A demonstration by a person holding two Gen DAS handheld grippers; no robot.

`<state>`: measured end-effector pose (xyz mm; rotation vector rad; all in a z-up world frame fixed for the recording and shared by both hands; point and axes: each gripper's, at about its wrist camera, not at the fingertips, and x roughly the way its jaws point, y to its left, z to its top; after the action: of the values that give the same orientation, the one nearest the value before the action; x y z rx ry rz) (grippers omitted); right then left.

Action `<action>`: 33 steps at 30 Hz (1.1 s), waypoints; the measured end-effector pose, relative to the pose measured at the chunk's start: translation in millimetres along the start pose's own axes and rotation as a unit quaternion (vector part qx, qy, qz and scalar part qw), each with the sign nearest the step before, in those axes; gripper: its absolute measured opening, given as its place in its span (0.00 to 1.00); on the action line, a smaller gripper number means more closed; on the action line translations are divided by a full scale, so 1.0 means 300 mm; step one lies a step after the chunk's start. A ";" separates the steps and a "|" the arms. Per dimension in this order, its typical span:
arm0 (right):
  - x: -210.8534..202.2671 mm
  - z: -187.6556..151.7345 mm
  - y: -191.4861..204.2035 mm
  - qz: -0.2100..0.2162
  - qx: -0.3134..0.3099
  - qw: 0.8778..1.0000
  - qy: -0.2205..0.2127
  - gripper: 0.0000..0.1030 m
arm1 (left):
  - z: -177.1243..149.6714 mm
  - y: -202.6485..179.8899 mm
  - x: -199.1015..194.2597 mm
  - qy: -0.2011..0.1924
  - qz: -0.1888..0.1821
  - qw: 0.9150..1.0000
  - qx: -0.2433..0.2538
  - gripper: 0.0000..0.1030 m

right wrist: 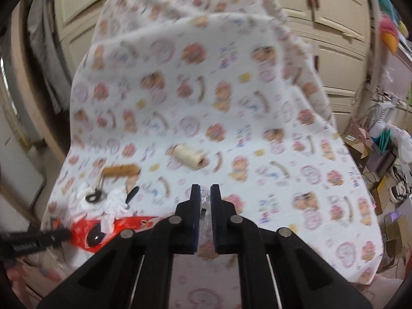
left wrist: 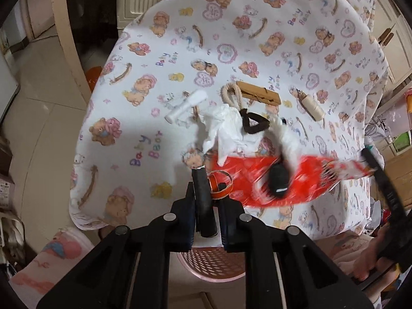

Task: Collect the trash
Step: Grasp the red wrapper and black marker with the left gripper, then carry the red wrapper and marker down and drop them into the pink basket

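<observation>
The left gripper (left wrist: 206, 206) is clamped on a black cylindrical tube (left wrist: 203, 200), which stands roughly upright between the two jaws, its upper end reaching just over the near edge of the counter (left wrist: 128, 139) draped in a white cloth printed with teddy bears. Below this gripper, off the counter's edge, sits a pink perforated plastic basket (left wrist: 213, 265). Just right of the tube lies an orange ring of tape (left wrist: 220, 186), touching a crinkled red plastic bag (left wrist: 260, 177) that is blurred. On the bag rests a dark oval object (left wrist: 278, 180), and behind it a crumpled white tissue (left wrist: 226, 128) carries a dark brown loop of strap (left wrist: 253, 123). Farther back are a white plastic tube (left wrist: 186, 105), a large wooden clothespin (left wrist: 258, 92) with a rope loop at its left end, and a spool of cream twine (left wrist: 312, 106), all apart from the tissue heap except the rope loop, which touches it. The right gripper (right wrist: 205, 206) has its jaws drawn close together on a scrap of clear crinkled plastic (right wrist: 204, 211) held over the counter's near edge. In the right wrist view, which is blurred, the twine spool lies ahead and left of the fingers, and the red bag sits low at the left.
</observation>
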<state>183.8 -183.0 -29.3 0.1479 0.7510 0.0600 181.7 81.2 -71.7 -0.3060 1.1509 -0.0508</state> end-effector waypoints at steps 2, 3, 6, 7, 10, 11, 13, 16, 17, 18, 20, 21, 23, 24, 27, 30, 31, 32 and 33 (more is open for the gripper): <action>-0.036 0.021 -0.039 0.003 0.013 1.000 -0.017 0.07 | -0.002 -0.013 -0.010 -0.008 0.006 1.000 0.009 0.14; -0.056 0.030 -0.051 -0.004 0.013 0.999 -0.030 0.07 | -0.004 -0.020 -0.017 -0.015 0.011 1.000 0.015 0.14; -0.152 0.041 -0.046 -0.085 -0.029 0.990 -0.111 0.07 | -0.008 -0.035 -0.031 -0.027 0.012 0.999 0.025 0.14; -0.171 0.046 -0.042 -0.093 -0.041 0.987 -0.124 0.06 | -0.009 -0.039 -0.033 -0.029 0.008 0.999 0.025 0.14; -0.197 0.054 -0.052 -0.081 -0.041 0.988 -0.126 0.07 | -0.014 -0.058 -0.038 -0.036 0.008 0.999 0.035 0.14; -0.202 0.053 -0.054 -0.090 -0.042 0.987 -0.124 0.07 | -0.017 -0.065 -0.040 -0.039 0.010 0.998 0.040 0.14; -0.239 0.051 -0.057 -0.087 -0.043 0.987 -0.131 0.07 | -0.021 -0.075 -0.041 -0.037 -0.001 0.998 0.043 0.14; -0.335 0.049 -0.085 -0.062 -0.042 0.985 -0.158 0.07 | -0.029 -0.084 -0.040 -0.030 -0.019 0.998 0.041 0.14; -0.369 0.049 -0.087 -0.055 -0.044 0.983 -0.171 0.07 | -0.034 -0.089 -0.044 -0.033 -0.016 0.998 0.044 0.14; -0.395 0.045 -0.085 -0.055 -0.044 0.981 -0.181 0.06 | -0.040 -0.095 -0.052 -0.037 -0.014 0.998 0.048 0.14; -0.426 0.041 -0.085 -0.056 -0.042 0.979 -0.193 0.06 | -0.054 -0.103 -0.078 -0.045 -0.022 0.998 0.049 0.14; -0.443 0.041 -0.087 -0.052 -0.040 0.979 -0.195 0.06 | -0.063 -0.107 -0.098 -0.051 -0.029 0.997 0.049 0.14; -0.469 0.049 -0.092 -0.042 -0.034 0.979 -0.196 0.06 | -0.092 -0.123 -0.153 -0.070 -0.034 0.995 0.061 0.14; -0.492 0.057 -0.092 -0.037 -0.031 0.979 -0.200 0.07 | -0.106 -0.131 -0.180 -0.080 -0.032 0.994 0.066 0.14; -0.572 0.069 -0.084 -0.035 -0.037 0.974 -0.222 0.06 | -0.142 -0.149 -0.262 -0.099 -0.035 0.992 0.068 0.14; -0.648 0.062 -0.055 -0.020 -0.049 0.971 -0.235 0.06 | -0.187 -0.171 -0.332 -0.101 -0.056 0.991 0.064 0.14; -0.671 0.049 -0.038 -0.012 -0.056 0.970 -0.235 0.06 | -0.206 -0.188 -0.349 -0.103 -0.056 0.991 0.072 0.14; -0.688 0.033 -0.022 -0.004 -0.064 0.970 -0.235 0.06 | -0.223 -0.201 -0.359 -0.105 -0.056 0.990 0.078 0.14; -0.698 0.018 -0.006 0.002 -0.072 0.970 -0.233 0.06 | -0.244 -0.215 -0.366 -0.109 -0.056 0.989 0.084 0.14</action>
<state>34.8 -207.9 115.8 0.0215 0.2750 0.0802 77.9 25.3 15.8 -0.2205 0.9057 -0.2078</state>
